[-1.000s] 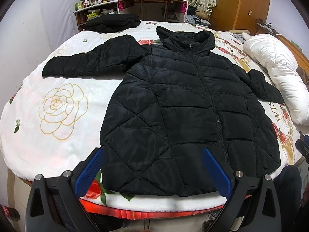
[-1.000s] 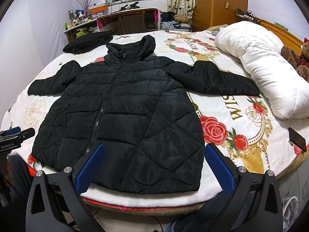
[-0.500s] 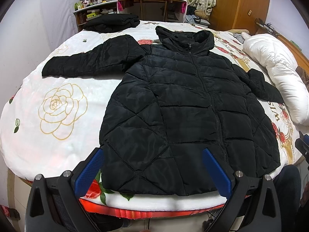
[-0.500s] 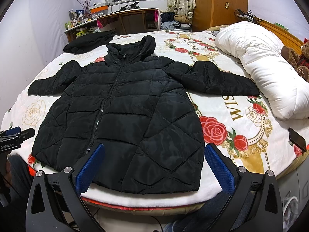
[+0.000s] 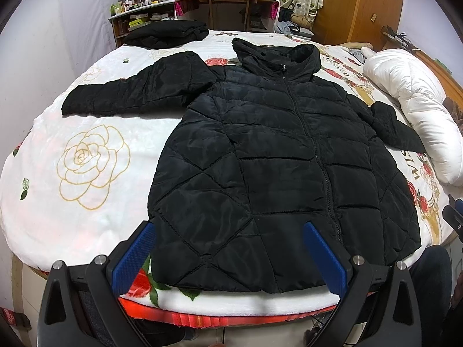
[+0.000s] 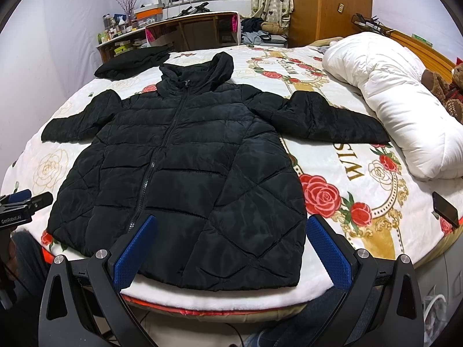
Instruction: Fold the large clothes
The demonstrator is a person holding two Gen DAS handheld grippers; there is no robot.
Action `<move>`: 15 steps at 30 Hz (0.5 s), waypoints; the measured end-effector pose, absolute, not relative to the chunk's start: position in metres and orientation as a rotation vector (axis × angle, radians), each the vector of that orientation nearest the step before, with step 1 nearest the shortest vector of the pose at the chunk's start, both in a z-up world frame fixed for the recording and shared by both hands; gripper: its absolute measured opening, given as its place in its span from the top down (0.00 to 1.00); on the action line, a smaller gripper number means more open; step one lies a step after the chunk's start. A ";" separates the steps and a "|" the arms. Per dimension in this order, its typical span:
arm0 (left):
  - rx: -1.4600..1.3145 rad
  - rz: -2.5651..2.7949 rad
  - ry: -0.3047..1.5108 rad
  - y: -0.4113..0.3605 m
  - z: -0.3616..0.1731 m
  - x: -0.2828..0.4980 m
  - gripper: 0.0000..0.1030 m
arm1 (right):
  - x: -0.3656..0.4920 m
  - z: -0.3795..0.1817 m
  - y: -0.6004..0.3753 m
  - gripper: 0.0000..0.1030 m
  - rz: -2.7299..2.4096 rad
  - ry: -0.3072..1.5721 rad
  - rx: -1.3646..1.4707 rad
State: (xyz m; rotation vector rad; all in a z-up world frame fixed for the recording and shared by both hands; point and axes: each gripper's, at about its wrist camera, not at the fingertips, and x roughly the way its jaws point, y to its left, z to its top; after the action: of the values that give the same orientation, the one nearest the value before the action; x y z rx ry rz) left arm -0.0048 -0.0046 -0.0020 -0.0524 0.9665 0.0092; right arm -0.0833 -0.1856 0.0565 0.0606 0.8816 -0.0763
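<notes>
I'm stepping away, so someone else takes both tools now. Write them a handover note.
Left tool: open, holding nothing, hovering over the hem of the black jacket.
Right tool: open, holding nothing, also at the hem.
Jacket: flat on the bed, zipped, front up, hood at the far end, both sleeves spread out.
Done: jacket laid out.
Left: every fold; probably sleeves in first, then the body.
</notes>
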 end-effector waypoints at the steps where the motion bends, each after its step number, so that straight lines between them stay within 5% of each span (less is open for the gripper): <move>1: -0.053 0.009 0.968 -0.005 -0.002 -0.005 0.01 | -0.083 0.056 -0.185 0.00 -0.077 0.882 0.060; 15: -0.050 0.014 0.980 -0.004 -0.010 -0.001 0.01 | -0.079 0.052 -0.181 0.00 -0.074 0.889 0.055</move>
State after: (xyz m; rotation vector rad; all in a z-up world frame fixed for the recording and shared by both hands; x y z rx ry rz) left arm -0.0008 -0.0044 -0.0099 -0.0498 0.9796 0.0140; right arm -0.0790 -0.1806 0.0519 0.0549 0.8891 -0.0737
